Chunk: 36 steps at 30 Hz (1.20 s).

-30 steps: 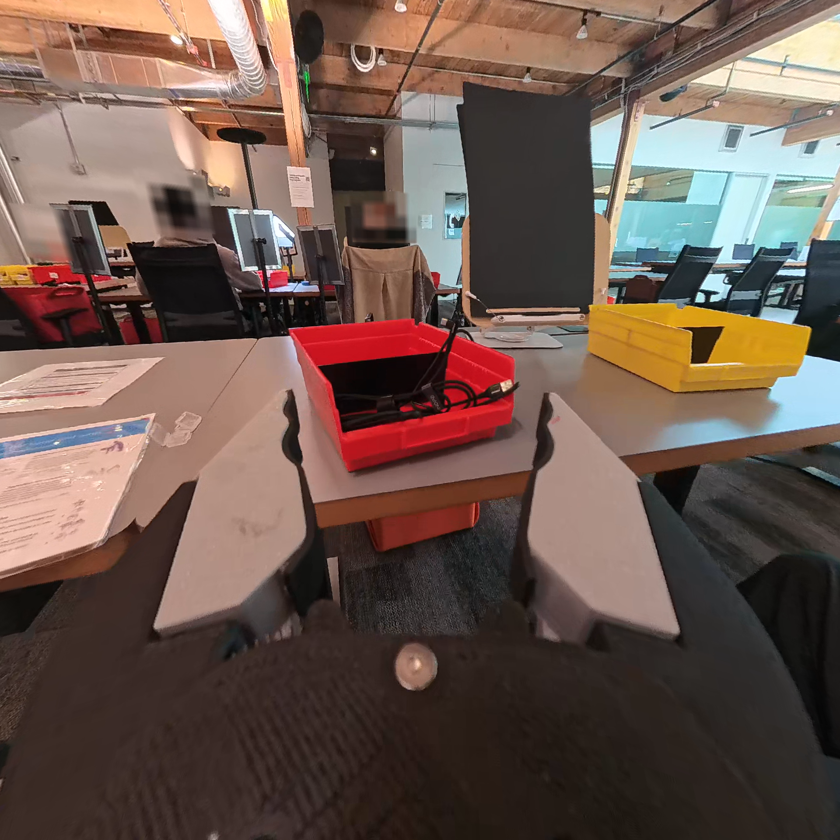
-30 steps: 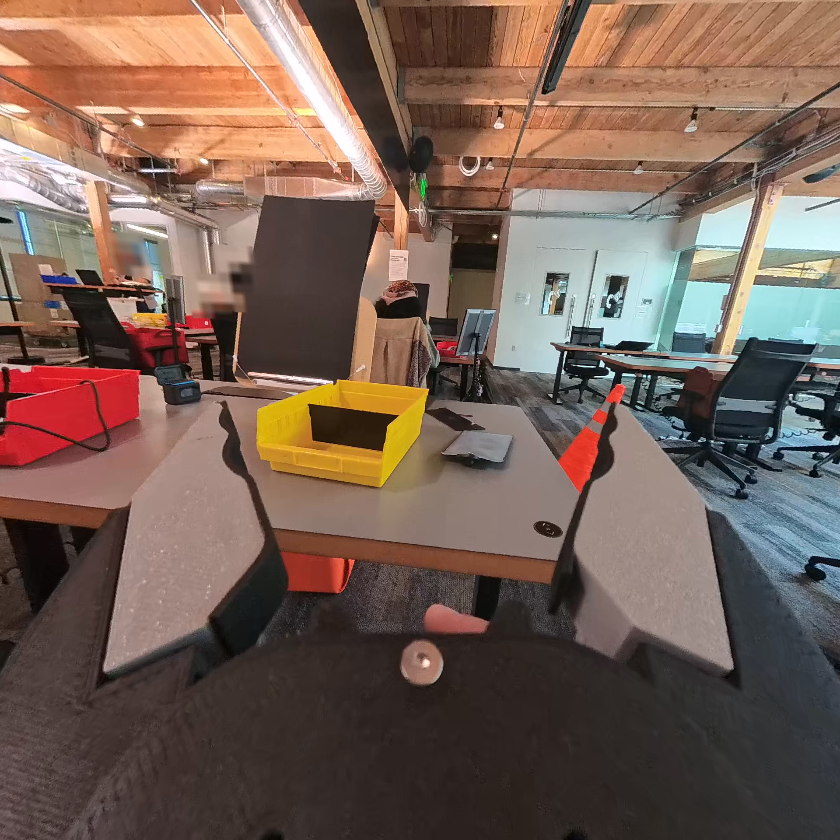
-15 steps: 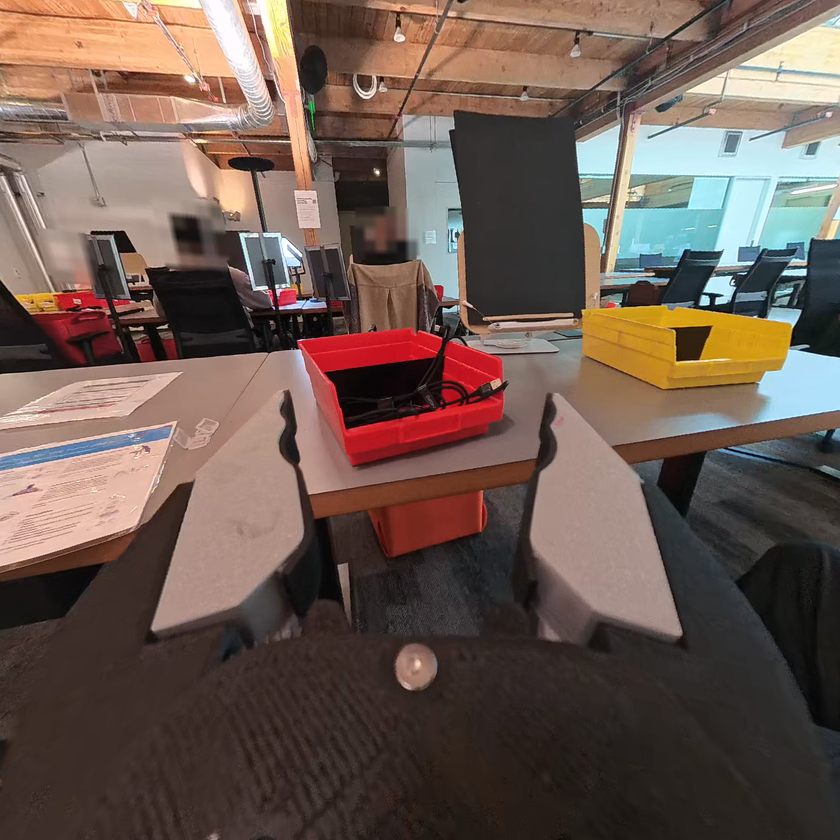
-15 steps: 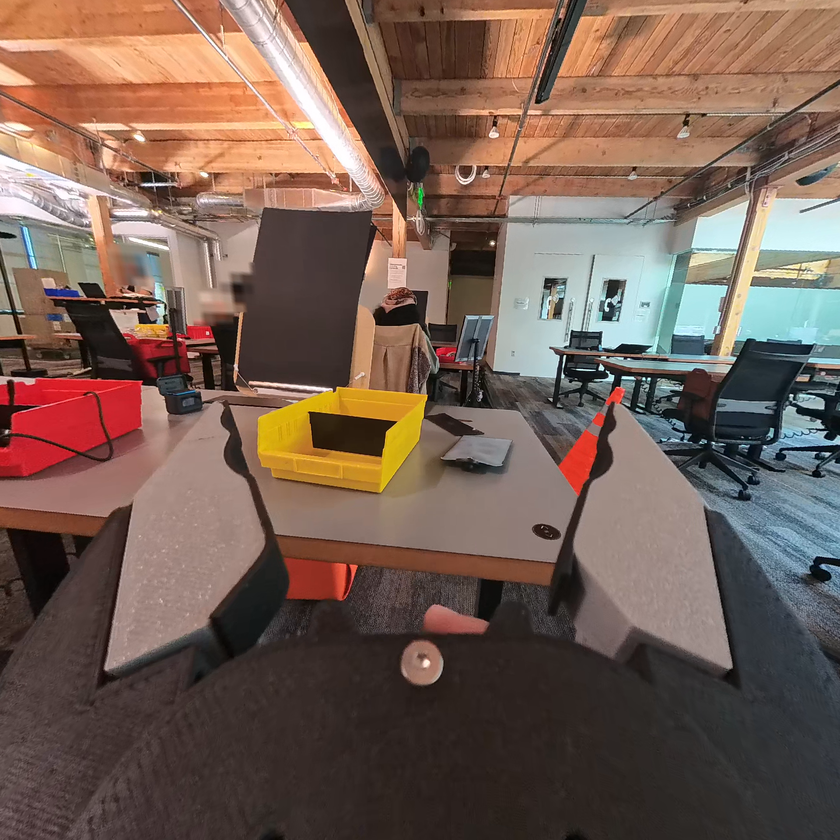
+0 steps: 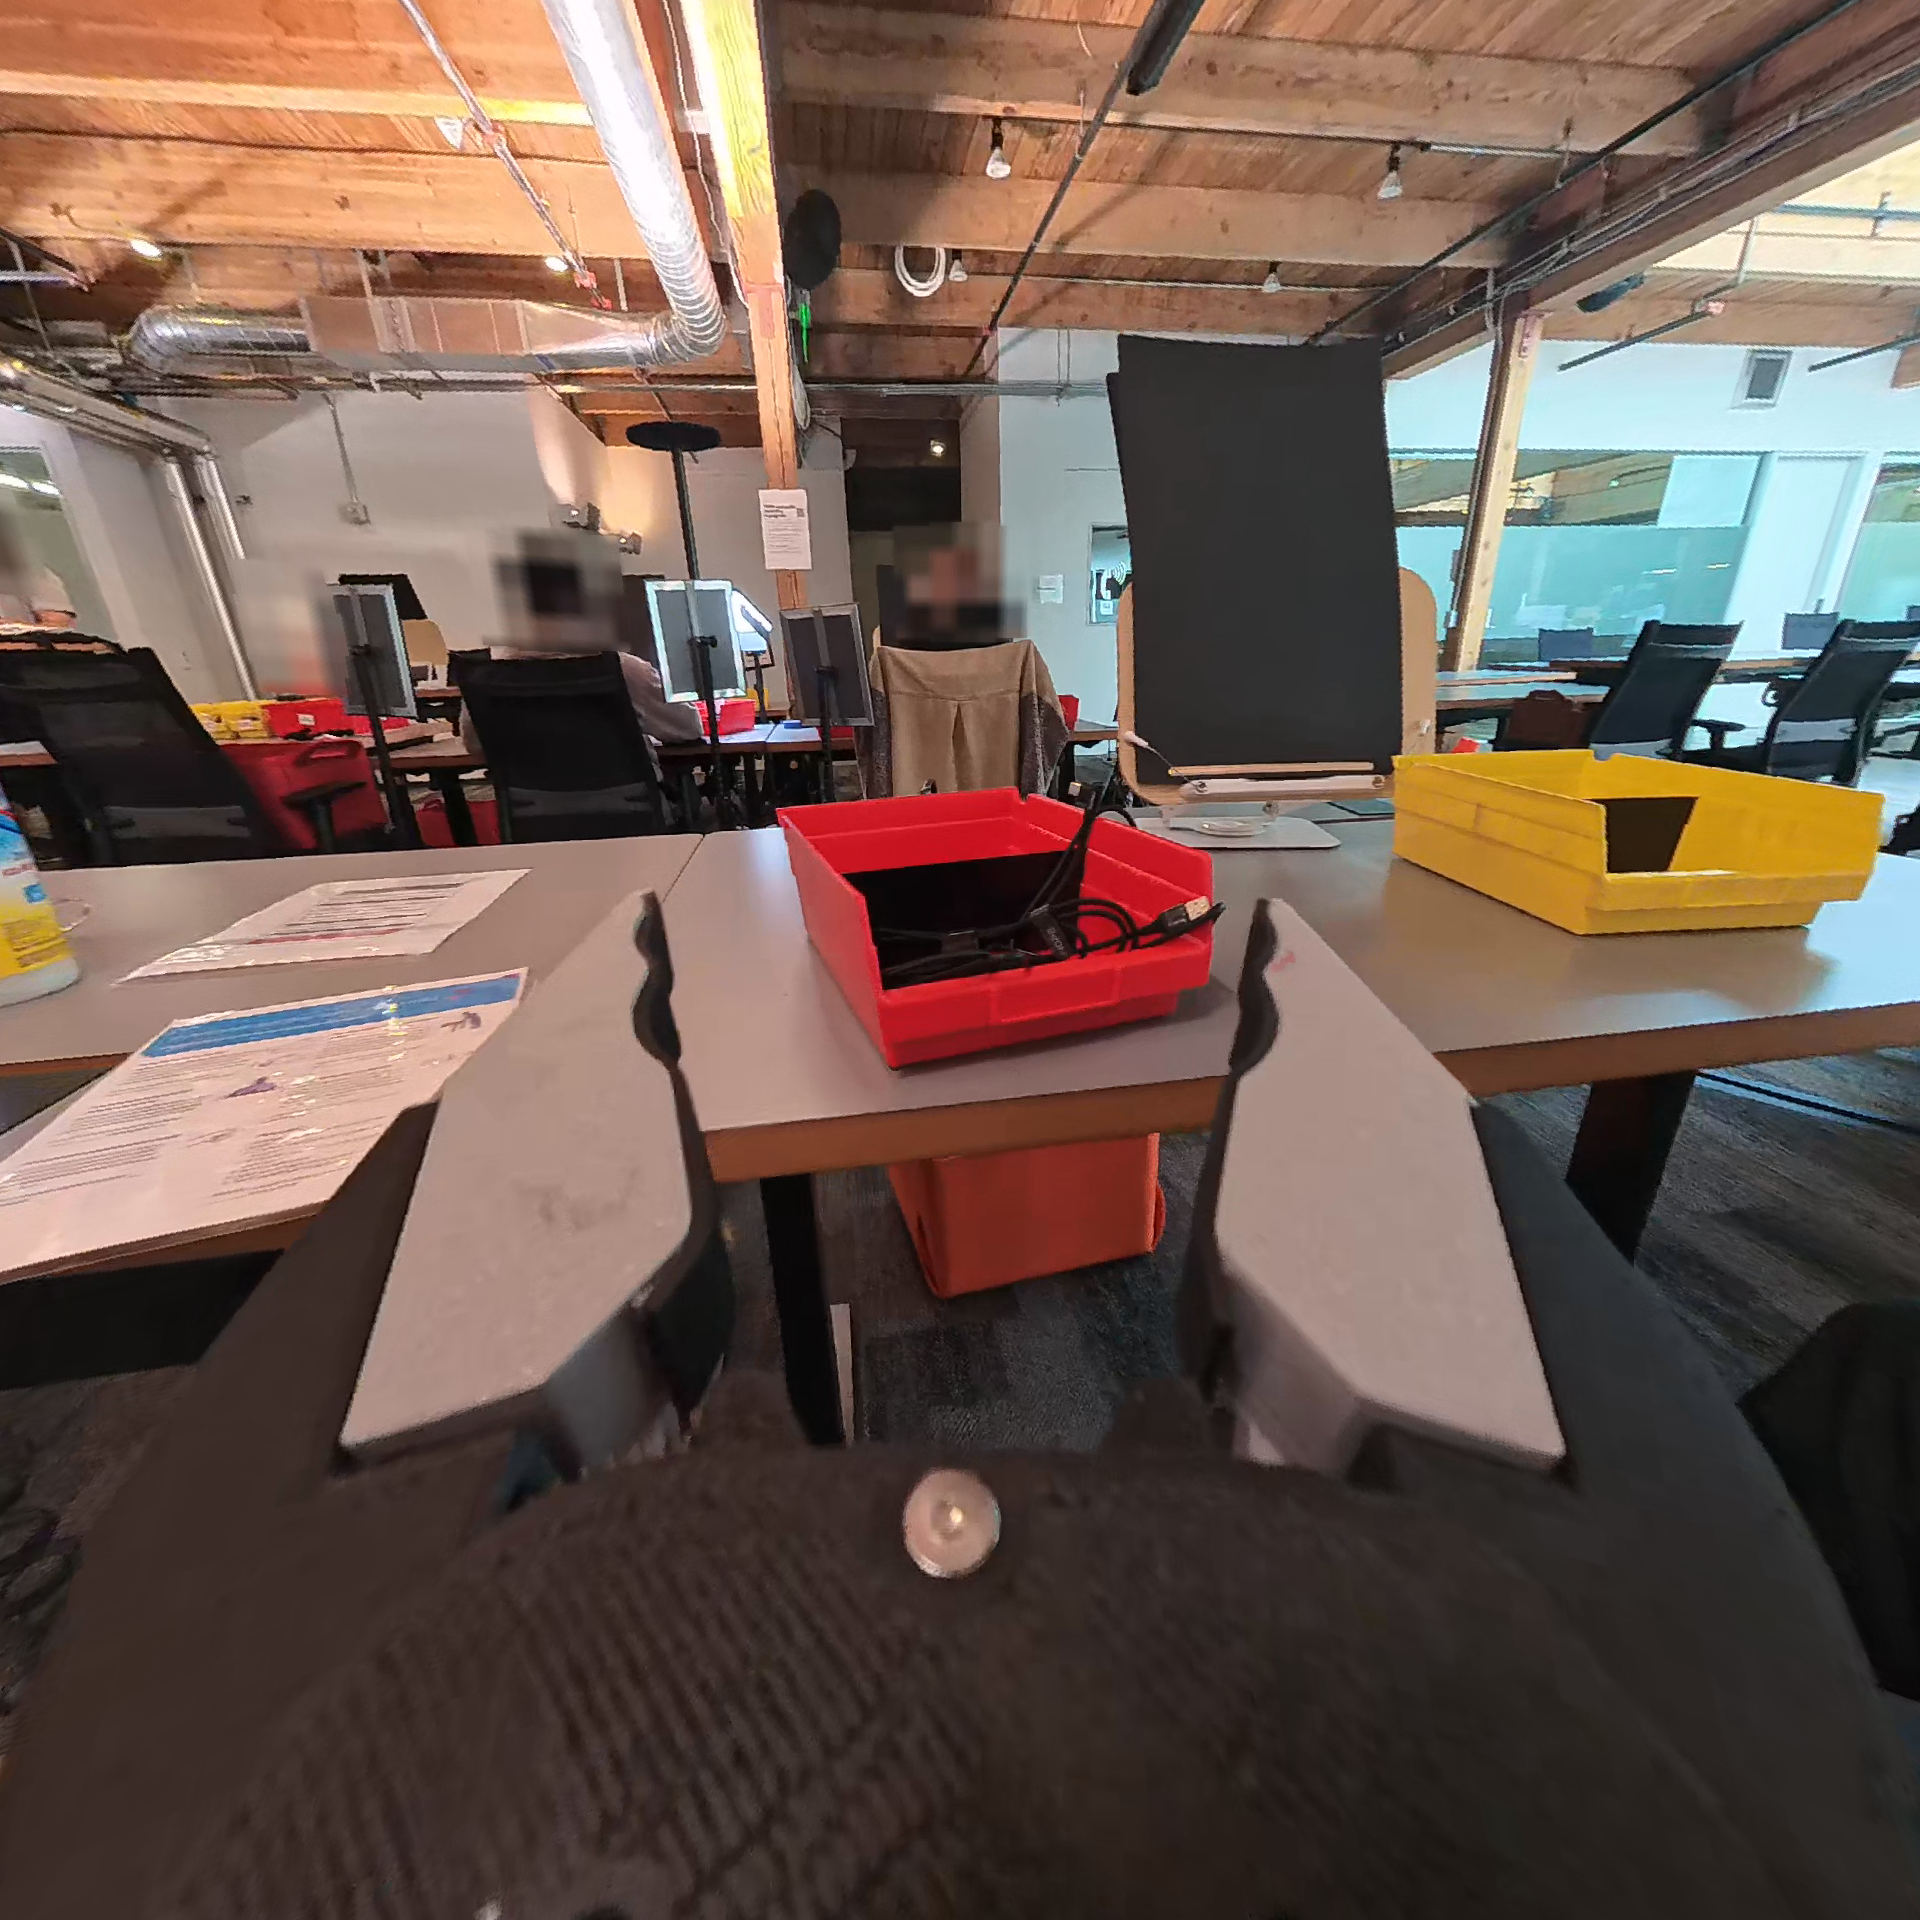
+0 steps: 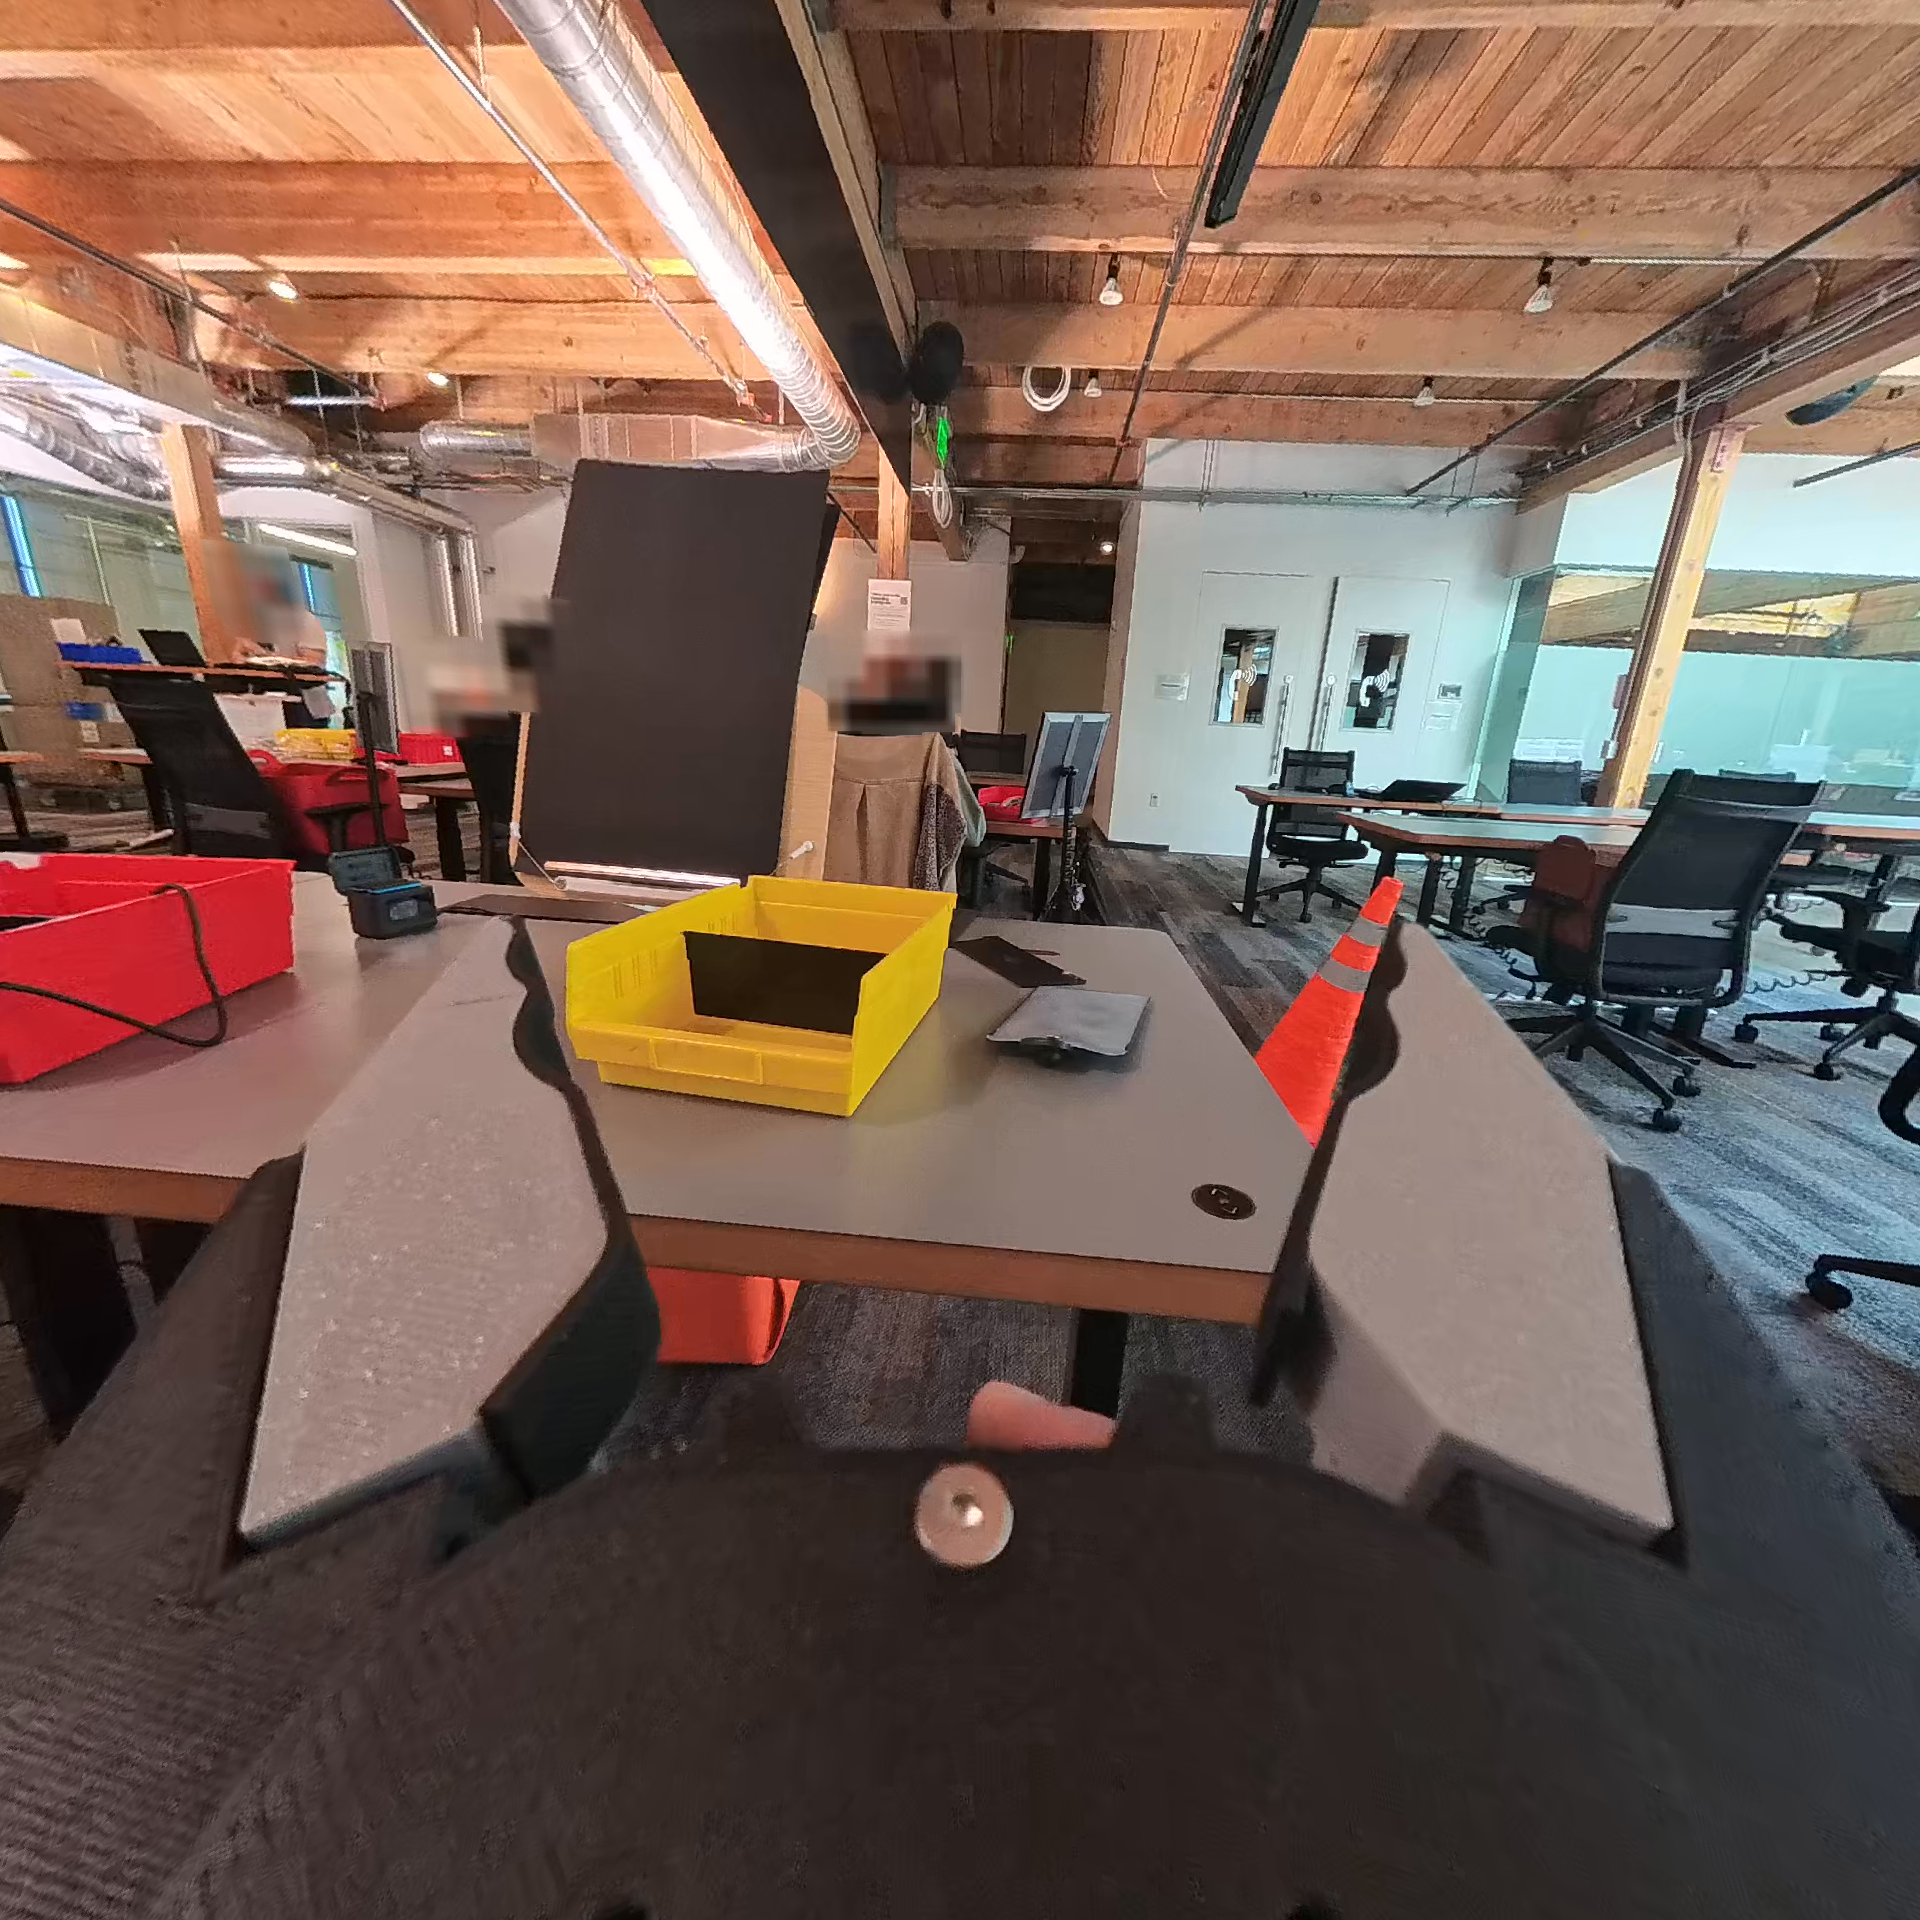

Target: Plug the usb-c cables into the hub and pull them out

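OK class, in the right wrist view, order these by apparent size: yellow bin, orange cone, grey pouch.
1. yellow bin
2. orange cone, partly hidden by a finger, farther away, so unsure
3. grey pouch

Yellow bin [image 6: 764,997] on grey table [image 6: 987,1153], orange cone [image 6: 1325,1023] beside, 2 sheets [image 5: 260,1091] at left

Both wide-angle views are bright and evenly lit. Daylight enters through the far right glass walls [image 5: 1662,561], with small ceiling spotlights [image 6: 1112,286] overhead. Straight wooden ceiling beams [image 6: 1351,213] bow toward the edges. The near black gripper body [image 5: 935,1714] is softly blurred; shadows are faint.
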Available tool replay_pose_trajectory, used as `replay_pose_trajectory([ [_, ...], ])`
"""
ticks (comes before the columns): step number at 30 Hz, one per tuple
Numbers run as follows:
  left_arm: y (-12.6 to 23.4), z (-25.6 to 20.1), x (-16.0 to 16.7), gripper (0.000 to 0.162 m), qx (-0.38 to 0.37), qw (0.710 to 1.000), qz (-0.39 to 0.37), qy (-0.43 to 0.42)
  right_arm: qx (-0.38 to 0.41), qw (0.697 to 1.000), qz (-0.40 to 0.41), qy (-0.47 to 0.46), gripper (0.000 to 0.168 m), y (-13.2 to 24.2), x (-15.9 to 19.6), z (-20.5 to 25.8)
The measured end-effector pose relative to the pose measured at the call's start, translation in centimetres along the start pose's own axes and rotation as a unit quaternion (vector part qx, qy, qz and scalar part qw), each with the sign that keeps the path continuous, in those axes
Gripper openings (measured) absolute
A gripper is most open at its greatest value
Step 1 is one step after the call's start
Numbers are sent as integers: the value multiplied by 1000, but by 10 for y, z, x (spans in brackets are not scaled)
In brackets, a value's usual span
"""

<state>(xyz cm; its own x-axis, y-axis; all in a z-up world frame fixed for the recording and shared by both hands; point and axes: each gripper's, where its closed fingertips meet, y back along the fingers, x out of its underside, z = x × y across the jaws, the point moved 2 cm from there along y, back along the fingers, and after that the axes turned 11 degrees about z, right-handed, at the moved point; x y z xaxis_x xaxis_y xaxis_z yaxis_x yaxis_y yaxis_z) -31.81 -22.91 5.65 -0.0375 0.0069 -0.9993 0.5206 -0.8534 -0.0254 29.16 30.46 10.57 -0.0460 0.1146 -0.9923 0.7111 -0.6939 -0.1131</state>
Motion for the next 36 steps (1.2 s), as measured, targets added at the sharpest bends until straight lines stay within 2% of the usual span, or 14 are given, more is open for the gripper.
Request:
replay_pose_trajectory([
  [10,38,13,2,110,-44,999,16,-20,35,999,-22,4,148,19,-11,-20],
  [12,38,10,0,109,-42,999,13,-21,12,1000,-13,-6,144,11,-7,-11],
  [14,23,-4,0,109,-20,999,22,-27,-22,1000,13,-13,143,-9,6,10],
  [16,-10,-31,3,108,24,999,34,-35,-78,996,49,-12,144,-39,24,48],
  [20,-106,-108,20,106,126,986,89,-66,-203,972,118,23,143,-113,54,147],
  [22,-159,-141,34,93,140,980,129,-62,-266,954,136,23,136,-152,63,196],
  [24,-203,-178,47,89,180,968,169,-42,-336,927,165,18,125,-187,77,249],
  [25,-223,-194,53,78,189,964,186,-31,-361,915,179,27,118,-205,87,274],
  [28,-280,-233,63,42,215,955,204,-7,-385,899,195,76,114,-259,118,332],
  [29,-298,-242,63,27,220,955,201,-3,-387,897,191,92,111,-275,125,346],
  [30,-317,-250,63,7,219,956,196,-4,-392,895,183,106,100,-291,130,359],
  [31,-335,-257,64,0,216,957,194,-4,-398,893,175,118,85,-305,134,369],
  [33,-371,-269,69,0,206,956,211,-12,-398,890,185,127,76,-333,145,380],
  [36,-422,-270,77,0,149,962,226,-25,-405,873,251,101,53,-364,172,387],
])
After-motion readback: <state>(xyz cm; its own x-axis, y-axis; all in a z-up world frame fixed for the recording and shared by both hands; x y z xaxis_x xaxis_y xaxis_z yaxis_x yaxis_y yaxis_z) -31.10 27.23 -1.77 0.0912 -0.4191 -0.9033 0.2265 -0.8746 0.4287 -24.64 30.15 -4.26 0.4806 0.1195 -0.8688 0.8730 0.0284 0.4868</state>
